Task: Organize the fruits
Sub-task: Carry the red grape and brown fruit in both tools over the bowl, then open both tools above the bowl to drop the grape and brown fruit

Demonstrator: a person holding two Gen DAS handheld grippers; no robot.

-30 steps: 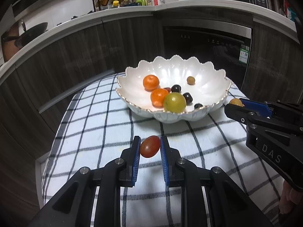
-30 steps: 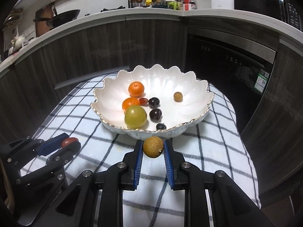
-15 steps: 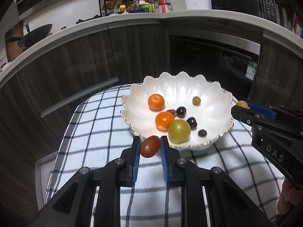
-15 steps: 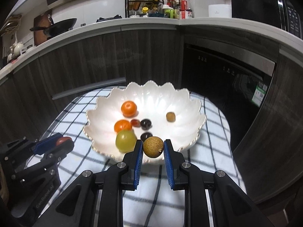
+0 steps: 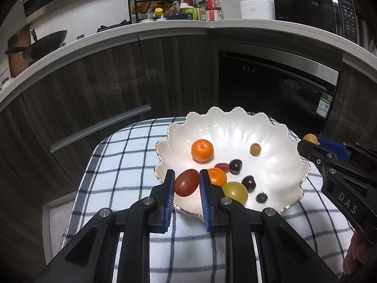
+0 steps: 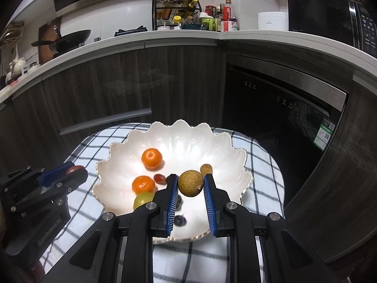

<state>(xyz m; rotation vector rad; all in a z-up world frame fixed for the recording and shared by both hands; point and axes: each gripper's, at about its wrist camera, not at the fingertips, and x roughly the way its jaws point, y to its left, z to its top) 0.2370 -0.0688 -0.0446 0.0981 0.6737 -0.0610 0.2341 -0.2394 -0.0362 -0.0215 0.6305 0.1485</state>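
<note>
Kitchen setting: dark wood cabinet fronts and a built-in oven (image 5: 278, 89) behind a small surface covered by a blue-and-white checked cloth (image 5: 122, 165).

Near field, left wrist view: left claw (image 5: 186, 184) closed on a dark red oval fruit (image 5: 186, 182), pads pressing its two sides. Long axis of the fruit tilts up to the right, roughly across the jaws. The fruit sits over the near-left rim of the white scalloped bowl (image 5: 278, 129), so the bowl floor lies just ahead and below.

Near field, right wrist view: right claw (image 6: 190, 184) closed on a tan rough-skinned round fruit (image 6: 190, 183); near spherical, no long axis to speak of. It appears over the bowl interior, past the near rim.

Mid field, inside the bowl: green grape (image 5: 235, 191) and one mandarin (image 5: 217, 176) directly ahead-right of the left claw; second mandarin (image 5: 202, 150) further back. Dark grapes (image 5: 235, 165) in the centre, a small tan fruit (image 5: 255, 148) toward the far right.

Judgement: both fruits are in transport, release not yet made. The right claw looks further over the bowl, so nearer to a clean drop. The left claw needs a little more forward travel, aimed at the open floor left of the mandarins, or the red fruit may strike the rim.
</note>
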